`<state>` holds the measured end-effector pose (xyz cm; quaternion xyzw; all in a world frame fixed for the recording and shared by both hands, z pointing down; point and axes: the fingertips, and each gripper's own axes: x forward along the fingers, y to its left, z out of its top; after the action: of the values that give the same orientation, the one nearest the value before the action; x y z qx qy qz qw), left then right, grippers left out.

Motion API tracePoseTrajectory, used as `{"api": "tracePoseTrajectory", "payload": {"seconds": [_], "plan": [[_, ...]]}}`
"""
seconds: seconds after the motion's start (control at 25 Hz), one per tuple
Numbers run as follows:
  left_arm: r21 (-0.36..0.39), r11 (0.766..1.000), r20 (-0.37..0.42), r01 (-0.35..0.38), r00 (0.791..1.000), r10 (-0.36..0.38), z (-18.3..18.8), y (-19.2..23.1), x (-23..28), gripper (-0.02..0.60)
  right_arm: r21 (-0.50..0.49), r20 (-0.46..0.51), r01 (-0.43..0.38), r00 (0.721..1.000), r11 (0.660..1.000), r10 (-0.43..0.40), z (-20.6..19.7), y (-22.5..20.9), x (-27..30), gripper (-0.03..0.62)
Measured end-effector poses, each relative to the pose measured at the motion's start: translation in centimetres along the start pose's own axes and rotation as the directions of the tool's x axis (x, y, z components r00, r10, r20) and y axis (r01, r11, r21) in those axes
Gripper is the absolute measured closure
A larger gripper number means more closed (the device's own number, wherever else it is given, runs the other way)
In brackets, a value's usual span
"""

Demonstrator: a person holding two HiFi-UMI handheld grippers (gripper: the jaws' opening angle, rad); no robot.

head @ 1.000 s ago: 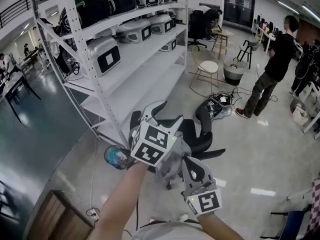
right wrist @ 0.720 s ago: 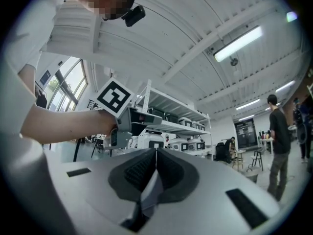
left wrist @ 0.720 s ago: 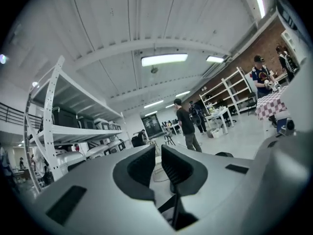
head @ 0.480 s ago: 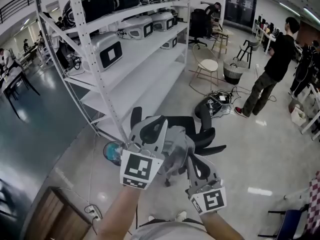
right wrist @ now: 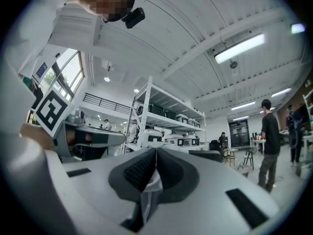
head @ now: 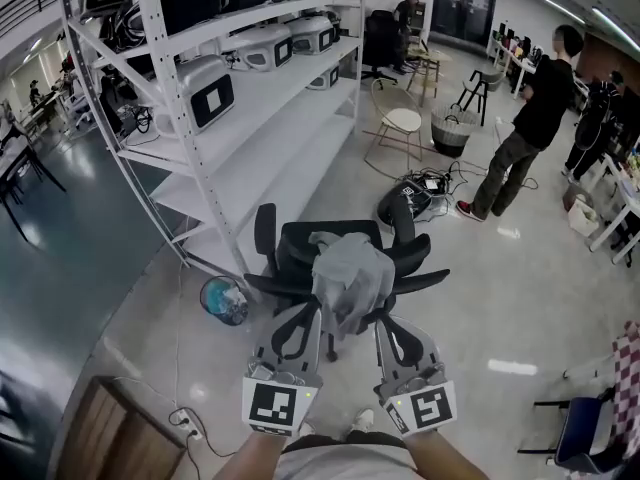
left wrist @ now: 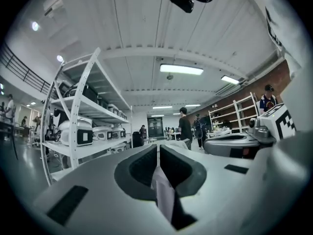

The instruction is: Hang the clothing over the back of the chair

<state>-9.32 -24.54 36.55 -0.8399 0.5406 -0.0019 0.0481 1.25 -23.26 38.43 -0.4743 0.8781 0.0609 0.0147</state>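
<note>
Pinching the grey clothing (head: 350,273) with the left gripper (head: 315,308), closed tight on a thin fold. Pinching another fold with the right gripper (head: 380,320), closed on it as well. Bunched up in front of both, over the black office chair (head: 288,251); cannot tell if resting on it. Only black-and-white square markers (head: 275,405) on the cubes; print on the shelf cases (head: 205,93) too small to read.
</note>
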Motion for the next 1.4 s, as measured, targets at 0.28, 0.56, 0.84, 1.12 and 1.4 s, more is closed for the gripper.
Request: {"api": "tracePoseTrajectory", "payload": {"seconds": [0.28, 0.56, 0.84, 1.12, 1.4], "plan": [[-0.12, 0.992, -0.02, 0.028, 0.999, -0.031, -2.3, -2.0, -3.9, 0.557, 0.016, -0.041, 0.026, 0.999, 1.0, -0.026, -1.0, 2.1, -2.6, 0.579], [-0.149, 0.989, -0.022, 0.016, 1.0, -0.019, -2.1, -3.9, -5.7, 0.557, 0.021, -0.034, -0.024, 0.999, 0.999, 0.024, -0.9, 2.1, -3.8, 0.579], [-0.11, 0.994, -0.022, -0.024, 1.0, 0.021, -2.2, -4.3, -4.2, 0.557, 0.014, -0.008, -0.059, 0.998, 0.998, 0.059, -0.9, 1.8, -3.5, 0.579], [-0.101, 0.995, -0.045, -0.025, 0.999, 0.021, -3.4, -5.2, -3.5, 0.557, 0.029, -0.028, -0.061, 0.998, 0.998, 0.062, -1.8, 1.1, -3.7, 0.579], [-0.104, 0.994, -0.06, -0.017, 0.998, 0.011, -3.8, -5.6, -3.0, 0.557, 0.045, -0.03, -0.067, 0.997, 0.997, 0.069, -2.1, 1.0, -3.7, 0.579]]}}
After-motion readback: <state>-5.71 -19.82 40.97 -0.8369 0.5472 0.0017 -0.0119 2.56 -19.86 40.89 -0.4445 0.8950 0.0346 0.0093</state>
